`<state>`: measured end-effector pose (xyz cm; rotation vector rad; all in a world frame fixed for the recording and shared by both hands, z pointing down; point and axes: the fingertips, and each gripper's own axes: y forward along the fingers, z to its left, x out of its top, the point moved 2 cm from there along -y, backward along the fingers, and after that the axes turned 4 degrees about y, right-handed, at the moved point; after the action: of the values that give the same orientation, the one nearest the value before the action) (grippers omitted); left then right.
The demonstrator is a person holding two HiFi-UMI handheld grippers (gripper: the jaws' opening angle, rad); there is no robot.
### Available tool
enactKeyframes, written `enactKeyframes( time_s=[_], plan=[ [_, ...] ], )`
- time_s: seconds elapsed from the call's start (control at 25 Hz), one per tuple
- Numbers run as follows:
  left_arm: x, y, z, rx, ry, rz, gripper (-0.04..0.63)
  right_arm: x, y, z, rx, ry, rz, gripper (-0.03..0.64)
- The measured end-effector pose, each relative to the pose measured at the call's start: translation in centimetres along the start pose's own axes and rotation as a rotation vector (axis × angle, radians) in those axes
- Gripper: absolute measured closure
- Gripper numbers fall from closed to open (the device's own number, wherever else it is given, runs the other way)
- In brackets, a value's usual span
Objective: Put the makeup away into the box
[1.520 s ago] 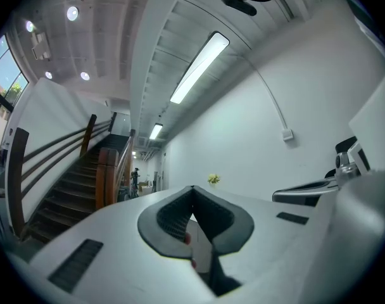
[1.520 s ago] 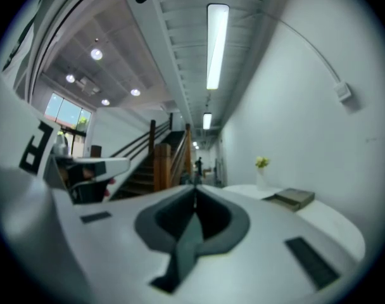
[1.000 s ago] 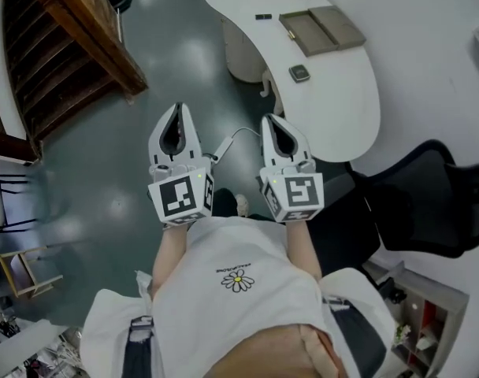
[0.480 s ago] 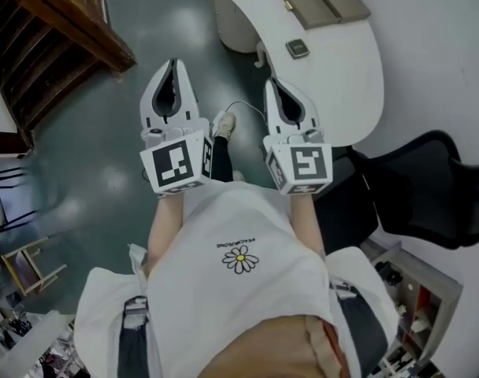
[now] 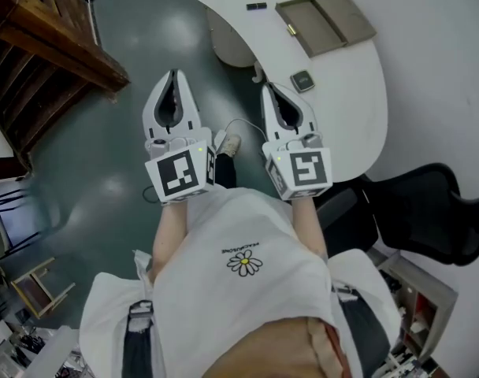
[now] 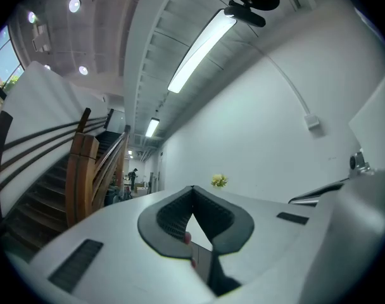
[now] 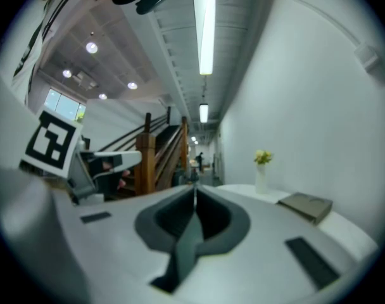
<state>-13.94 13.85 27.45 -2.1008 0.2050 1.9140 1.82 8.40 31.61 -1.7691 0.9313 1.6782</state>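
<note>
An open grey-brown box lies flat on the white curved table. Near the table's front edge sits a small square compact. A thin black stick and a small gold item lie beside the box. My left gripper hangs over the floor, left of the table, its jaws together and empty. My right gripper is at the table's near edge, just left of the compact, shut and empty. In the right gripper view the box shows ahead to the right, beyond my shut right gripper. My left gripper points past the table.
A wooden staircase rises on the left. A black office chair stands at the right, close to the table. A vase of flowers stands on the table's far end. A shoe and a white cable lie on the grey floor below.
Both grippers have travelled forward together, side by side. The right one is now closer to the table edge and the compact. Their jaws have stayed together.
</note>
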Motion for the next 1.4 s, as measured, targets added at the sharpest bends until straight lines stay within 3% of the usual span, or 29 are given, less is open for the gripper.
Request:
enactKeyframes(
  time_s=[0.28, 0.68, 0.92, 1.12, 1.4],
  plan=[
    [0.0, 7.7, 1.4, -0.019, -0.027, -0.025, 0.575, 1.9, 7.1, -1.4, -0.002, -0.033, 0.009, 0.586],
    [-0.1, 17.2, 2.2, -0.125, -0.057, -0.067, 0.575, 3.7, 15.0, -5.1, -0.111, 0.007, 0.024, 0.584],
    [-1.6, 20.2, 0.7, -0.162, -0.085, -0.029, 0.575, 3.7, 16.5, -7.5, -0.159, 0.027, 0.064, 0.584],
    [-1.5, 21.7, -1.2, -0.19, -0.084, -0.034, 0.575, 3.1, 17.0, -9.3, -0.115, 0.061, 0.038, 0.584],
    [-1.9, 23.5, -4.5, -0.232, -0.088, -0.014, 0.575, 2.9, 16.8, -12.3, -0.142, 0.054, 0.051, 0.584]
  ],
)
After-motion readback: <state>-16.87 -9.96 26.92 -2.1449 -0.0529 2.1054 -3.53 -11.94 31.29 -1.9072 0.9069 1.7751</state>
